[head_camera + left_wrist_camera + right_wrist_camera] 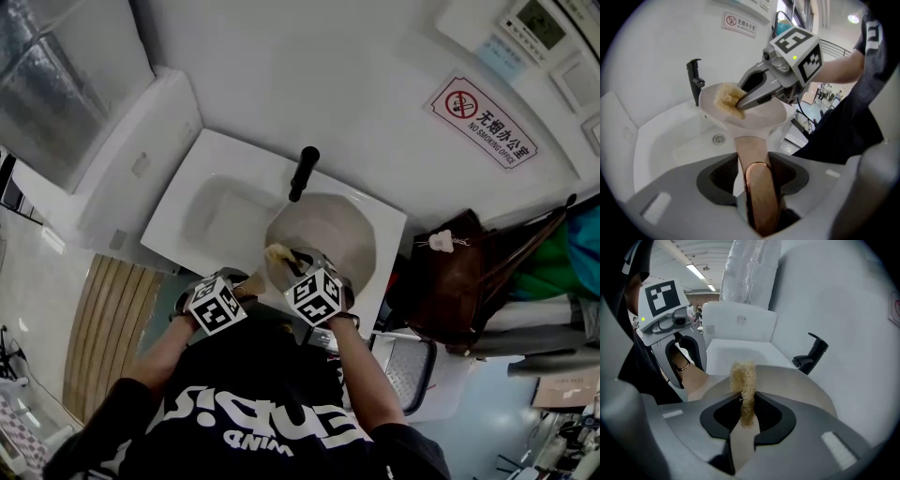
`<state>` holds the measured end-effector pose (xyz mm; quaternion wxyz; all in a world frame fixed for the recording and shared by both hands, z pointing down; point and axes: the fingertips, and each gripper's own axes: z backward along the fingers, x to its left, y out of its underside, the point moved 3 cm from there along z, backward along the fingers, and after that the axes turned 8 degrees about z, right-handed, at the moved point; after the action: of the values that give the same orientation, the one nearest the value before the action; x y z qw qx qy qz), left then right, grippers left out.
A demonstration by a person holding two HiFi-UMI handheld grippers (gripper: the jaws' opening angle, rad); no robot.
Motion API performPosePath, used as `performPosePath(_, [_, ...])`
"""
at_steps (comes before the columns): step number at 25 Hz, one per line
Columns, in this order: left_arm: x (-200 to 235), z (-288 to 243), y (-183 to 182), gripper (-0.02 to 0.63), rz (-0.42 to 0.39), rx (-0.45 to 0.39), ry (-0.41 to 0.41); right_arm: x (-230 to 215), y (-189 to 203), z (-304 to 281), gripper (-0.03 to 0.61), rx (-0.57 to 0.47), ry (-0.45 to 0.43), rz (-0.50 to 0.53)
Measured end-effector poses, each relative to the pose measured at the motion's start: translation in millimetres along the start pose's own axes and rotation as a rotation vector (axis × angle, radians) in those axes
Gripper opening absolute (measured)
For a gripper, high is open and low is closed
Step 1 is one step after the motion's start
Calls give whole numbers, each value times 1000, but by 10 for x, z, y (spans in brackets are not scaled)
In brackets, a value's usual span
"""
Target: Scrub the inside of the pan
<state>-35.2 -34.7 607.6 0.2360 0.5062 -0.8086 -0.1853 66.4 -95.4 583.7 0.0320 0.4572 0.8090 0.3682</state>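
So the pan (328, 234), pale beige inside, is held tilted over the white sink (192, 220), with its far rim just beside the black faucet (302, 173). Its copper-brown handle (757, 187) is clamped between the jaws of the left gripper (755, 180), which are closed narrow on it. A tan fibrous scrubber (743, 380) is pinched in the right gripper (744, 414), jaws nearly together on it, and it's pressed against the inside of the pan near the handle side. From the head view the near part of the pan is covered by both marker cubes and the person's black-sleeved arms, so the contact is better seen from the gripper views. A round drain (719, 138) can be seen in the sink basin below the pan. The sink is set against a plain white wall, with a strip of wooden slatted flooring (108, 328) to the left. A brown bag (450, 281) is parked just right of the sink. On the wall a red-bordered sign (483, 122) is mounted, where Chinese characters and "NO SMOKING OFFICE" can be read, and a white control panel (536, 23) sits higher up.
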Motion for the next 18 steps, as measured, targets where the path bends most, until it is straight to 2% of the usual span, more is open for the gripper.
performPosePath(10, [-3, 14, 1, 196, 5, -9, 9, -33, -73, -321, 75, 80, -50, 85])
performPosePath(18, [-8, 21, 3, 196, 10, -6, 17, -121, -89, -407, 75, 96, -54, 97])
